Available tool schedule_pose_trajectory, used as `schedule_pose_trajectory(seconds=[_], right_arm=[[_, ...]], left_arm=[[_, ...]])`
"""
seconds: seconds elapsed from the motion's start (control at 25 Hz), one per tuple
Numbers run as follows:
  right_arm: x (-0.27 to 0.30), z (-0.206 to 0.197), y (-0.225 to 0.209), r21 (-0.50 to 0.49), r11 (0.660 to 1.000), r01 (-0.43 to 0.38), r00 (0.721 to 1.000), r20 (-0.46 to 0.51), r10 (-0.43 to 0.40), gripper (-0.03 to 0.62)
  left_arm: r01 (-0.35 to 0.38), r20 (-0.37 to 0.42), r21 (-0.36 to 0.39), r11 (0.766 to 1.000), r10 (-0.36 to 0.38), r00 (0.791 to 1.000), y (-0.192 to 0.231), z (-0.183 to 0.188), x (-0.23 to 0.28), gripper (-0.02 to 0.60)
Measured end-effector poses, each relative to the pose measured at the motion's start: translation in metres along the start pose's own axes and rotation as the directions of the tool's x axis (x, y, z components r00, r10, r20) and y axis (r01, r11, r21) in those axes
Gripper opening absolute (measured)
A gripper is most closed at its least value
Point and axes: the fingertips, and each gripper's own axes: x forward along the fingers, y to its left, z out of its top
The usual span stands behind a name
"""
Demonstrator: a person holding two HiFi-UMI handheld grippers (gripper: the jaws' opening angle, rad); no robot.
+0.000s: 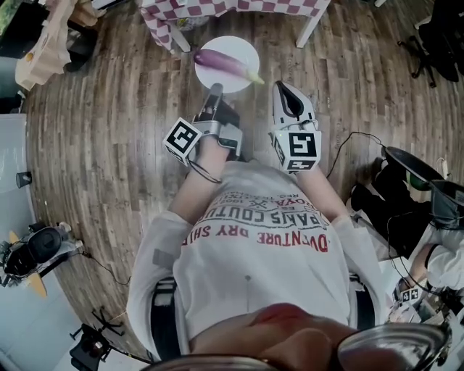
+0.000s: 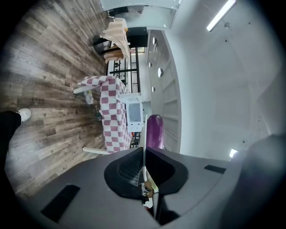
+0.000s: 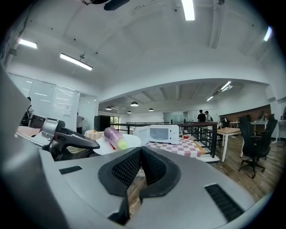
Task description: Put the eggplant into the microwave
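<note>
A purple eggplant [image 1: 223, 62] with a green stem lies on a white plate [image 1: 243, 49]. My left gripper [image 1: 215, 88] is shut on the near rim of that plate and holds it level in the air. In the left gripper view the plate [image 2: 145, 129] shows edge-on between the jaws, with the eggplant [image 2: 155, 130] behind it. My right gripper [image 1: 284, 85] hangs just to the right of the plate, shut and empty. The white microwave [image 3: 164, 133] stands on a red-checked table [image 3: 183, 145] ahead, its door [image 3: 141, 134] swung open to the left. The eggplant [image 3: 113, 136] and plate [image 3: 129, 143] appear left of it.
The checked table [image 1: 232, 9] with white legs lies just beyond the plate. A black railing [image 3: 196, 132] runs behind it. An office chair [image 3: 250, 150] and a desk stand to the right, two people far back. A chair with bags [image 1: 51, 43] sits at far left, cables [image 1: 355, 145] right.
</note>
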Motion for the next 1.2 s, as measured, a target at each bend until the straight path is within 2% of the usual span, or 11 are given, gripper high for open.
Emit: schedule_pose_trajectory(seconds=[0.2,0.44,0.64,1.2], right_arm=[[0.016,-0.012,-0.012,0.037,0.999,0.001,0.999,-0.032,0.0,0.021],[0.053,-0.017,-0.028,0.044,0.999,0.027,0.998,-0.058,-0.025,0.021],[0.104,-0.016,-0.044,0.046,0.998,0.049,0.996,-0.081,-0.045,0.021],[0.264,0.019,-0.082,-0.015,0.994,0.104,0.99,-0.093,-0.105,0.021]], left_arm=[[-0.042,-0.01,0.005,0.999,0.042,0.999,0.011,0.001,0.015,0.037],[-0.048,-0.009,-0.005,0.999,0.048,0.999,0.017,0.022,0.052,0.037],[-0.04,-0.023,-0.04,0.998,0.039,0.999,0.018,0.049,0.105,0.037],[-0.038,-0.078,-0.06,0.997,0.034,0.996,0.019,0.143,0.267,0.037]])
